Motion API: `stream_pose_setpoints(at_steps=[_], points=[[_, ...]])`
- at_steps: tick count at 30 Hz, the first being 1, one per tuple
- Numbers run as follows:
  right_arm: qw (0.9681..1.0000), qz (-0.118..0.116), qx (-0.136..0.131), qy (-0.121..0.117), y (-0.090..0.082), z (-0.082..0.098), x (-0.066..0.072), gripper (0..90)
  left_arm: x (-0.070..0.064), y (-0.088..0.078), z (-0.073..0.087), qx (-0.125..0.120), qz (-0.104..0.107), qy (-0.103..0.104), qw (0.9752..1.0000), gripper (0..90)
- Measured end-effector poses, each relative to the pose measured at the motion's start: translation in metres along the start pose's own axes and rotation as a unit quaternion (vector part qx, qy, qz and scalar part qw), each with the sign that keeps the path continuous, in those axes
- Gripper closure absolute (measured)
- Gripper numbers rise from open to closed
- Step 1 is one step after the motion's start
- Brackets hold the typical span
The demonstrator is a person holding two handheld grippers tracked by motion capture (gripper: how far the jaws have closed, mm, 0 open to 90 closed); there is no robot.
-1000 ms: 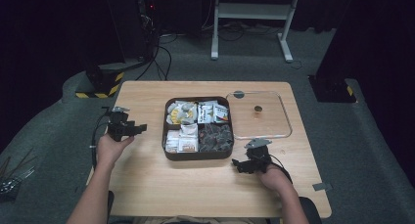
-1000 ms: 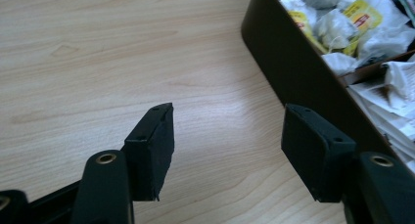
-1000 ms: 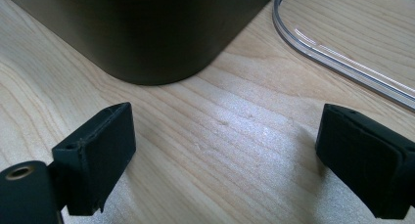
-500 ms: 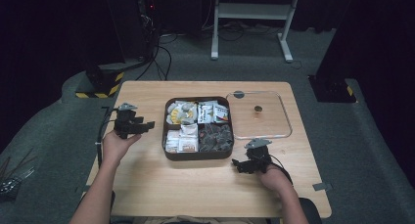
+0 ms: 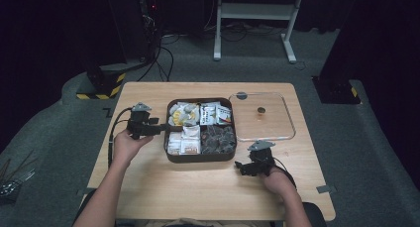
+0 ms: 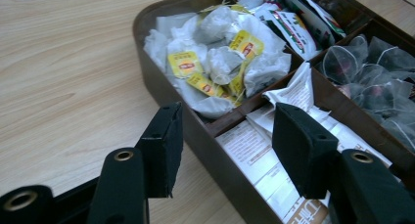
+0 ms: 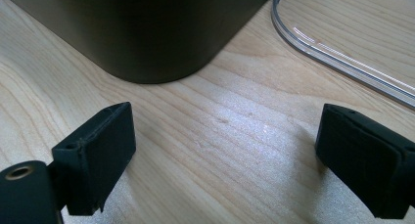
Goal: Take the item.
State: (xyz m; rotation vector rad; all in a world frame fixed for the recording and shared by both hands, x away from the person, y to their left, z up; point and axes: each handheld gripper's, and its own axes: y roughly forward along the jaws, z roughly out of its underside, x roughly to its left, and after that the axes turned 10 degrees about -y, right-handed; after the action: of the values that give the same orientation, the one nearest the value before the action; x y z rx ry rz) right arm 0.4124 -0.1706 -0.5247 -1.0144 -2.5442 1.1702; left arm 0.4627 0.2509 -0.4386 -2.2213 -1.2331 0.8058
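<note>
Both tongs stand wide and empty: the left gripper (image 5: 157,128) at centre-left of the high view, jaws straddling the left wall of the brown divided box (image 5: 169,152), and the right gripper (image 5: 240,166) lower right, low over the wooden table (image 5: 148,187). Right of the box lies a clear lid (image 5: 287,120). Smallest, tea bags (image 6: 215,62) fill its upper-left compartment.

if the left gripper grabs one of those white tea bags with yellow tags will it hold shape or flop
Probably flops: the tea bags look like crumpled thin paper. Likely very light, since they sit heaped loosely. Their tags hint at strings that may drag neighbours along.
</note>
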Motion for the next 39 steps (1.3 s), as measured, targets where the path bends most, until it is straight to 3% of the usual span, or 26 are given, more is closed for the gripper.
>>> stream_pose_setpoints(at_steps=[12,16,23,26,39], points=[[1.0000,0.004,0.000,0.002,-0.001,0.001,0.001,7.8,-0.012,0.013,-0.004,0.000,0.015,0.022,0.9997,48.7],[1.0000,0.005,0.001,0.005,-0.002,0.002,0.002,7.8,-0.012,0.020,-0.006,0.008,0.026,0.020,0.9994,50.4],[1.0000,0.007,0.001,0.006,-0.003,0.002,0.003,7.8,-0.018,0.032,-0.008,0.026,0.036,0.040,0.9982,52.5],[1.0000,0.007,0.000,0.006,-0.003,0.003,0.003,7.8,-0.022,0.037,-0.008,0.025,0.037,0.051,0.9977,53.7],[0.9999,0.008,0.001,0.009,-0.004,0.003,0.004,7.8,-0.029,0.057,-0.011,0.035,0.051,0.063,0.9961,55.6]])
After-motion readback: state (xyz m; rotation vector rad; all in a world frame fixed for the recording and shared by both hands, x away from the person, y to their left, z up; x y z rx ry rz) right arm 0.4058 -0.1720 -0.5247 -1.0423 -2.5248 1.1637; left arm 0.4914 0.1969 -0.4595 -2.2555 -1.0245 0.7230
